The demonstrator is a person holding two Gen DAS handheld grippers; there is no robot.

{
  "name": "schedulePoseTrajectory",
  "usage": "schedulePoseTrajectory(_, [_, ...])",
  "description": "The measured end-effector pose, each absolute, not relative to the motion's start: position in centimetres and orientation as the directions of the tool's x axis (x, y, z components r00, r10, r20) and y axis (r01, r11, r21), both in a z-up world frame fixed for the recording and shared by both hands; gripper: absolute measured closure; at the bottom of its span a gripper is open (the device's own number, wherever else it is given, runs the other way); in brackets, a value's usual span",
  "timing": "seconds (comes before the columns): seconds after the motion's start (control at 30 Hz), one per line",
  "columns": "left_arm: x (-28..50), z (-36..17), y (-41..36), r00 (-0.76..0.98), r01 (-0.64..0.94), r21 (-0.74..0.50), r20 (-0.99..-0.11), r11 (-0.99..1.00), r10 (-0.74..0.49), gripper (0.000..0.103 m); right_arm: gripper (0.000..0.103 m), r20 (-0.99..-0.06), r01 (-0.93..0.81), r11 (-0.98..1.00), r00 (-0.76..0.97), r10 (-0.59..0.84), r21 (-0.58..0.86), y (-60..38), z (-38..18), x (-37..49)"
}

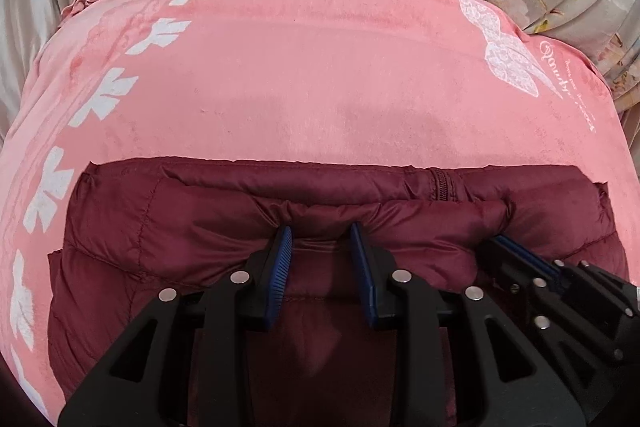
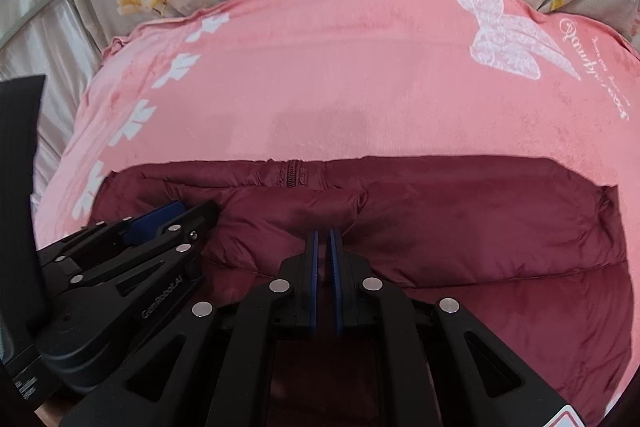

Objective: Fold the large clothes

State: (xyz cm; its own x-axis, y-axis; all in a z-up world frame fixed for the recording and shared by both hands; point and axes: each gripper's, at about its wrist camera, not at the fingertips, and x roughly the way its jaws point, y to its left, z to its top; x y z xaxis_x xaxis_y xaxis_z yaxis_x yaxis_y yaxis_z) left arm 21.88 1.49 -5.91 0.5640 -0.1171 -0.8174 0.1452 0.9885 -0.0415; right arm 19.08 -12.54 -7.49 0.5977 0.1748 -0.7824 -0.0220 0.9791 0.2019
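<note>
Jacket (image 1: 200,227), maroon and puffy, sits lower centre of frame on the pink blanket (image 1: 300,67), already doubled over with the zipper (image 1: 440,185) along the far edge. Left gripper (image 1: 320,239) jaws apart, pressing the top layer; right gripper (image 2: 323,241) jaws nearly together, fabric between them not discernible. Fold looks mostly done; flattening and maybe one more fold left.

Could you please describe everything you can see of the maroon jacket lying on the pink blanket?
The maroon jacket is a quilted, puffy garment of slightly shiny fabric with stitched seams. A zipper runs across its far edge. It lies already folded into a compact bundle on the pink blanket, with a soft rolled fold on top. The left tongs stand open with their tips pressing into that fold; the right tongs, nearly shut, meet the fold further along. Whether they pinch fabric is unclear.
</note>
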Motion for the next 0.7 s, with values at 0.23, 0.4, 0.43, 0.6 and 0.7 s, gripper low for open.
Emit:
schedulePoseTrajectory(0.23, [21.9, -7.0, 0.7, 0.589, 0.142, -0.009, -0.803, 0.990, -0.091, 0.073, 0.103, -0.790, -0.004, 0.979, 0.590, 0.169, 0.206, -12.8, -9.6, 19.6])
schedulePoseTrajectory(0.4, [21.7, -7.6, 0.6, 0.618, 0.136, -0.002, -0.781, 0.991, -0.086, 0.073, 0.103, -0.773, -0.003, 0.972, 0.605, 0.190, 0.236, -13.2, -10.4, 19.6])
schedulePoseTrajectory(0.43, [21.6, -7.6, 0.6, 0.624, 0.135, -0.002, -0.776, 0.991, -0.087, 0.073, 0.103, -0.770, -0.003, 0.971, 0.609, 0.191, 0.238, -13.2, -10.4, 19.6])
schedulePoseTrajectory(0.6, [21.4, -7.8, 0.7, 0.654, 0.126, -0.018, -0.750, 0.992, -0.097, 0.073, 0.103, -0.747, -0.009, 0.970, 0.636, 0.194, 0.245, -13.3, -10.8, 19.4])
schedulePoseTrajectory(0.7, [21.3, -7.2, 2.8, 0.650, 0.139, -0.159, -0.730, 0.977, -0.211, 0.069, 0.103, -0.741, -0.020, 0.971, 0.644, 0.193, 0.236, -13.2, -10.7, 19.4])
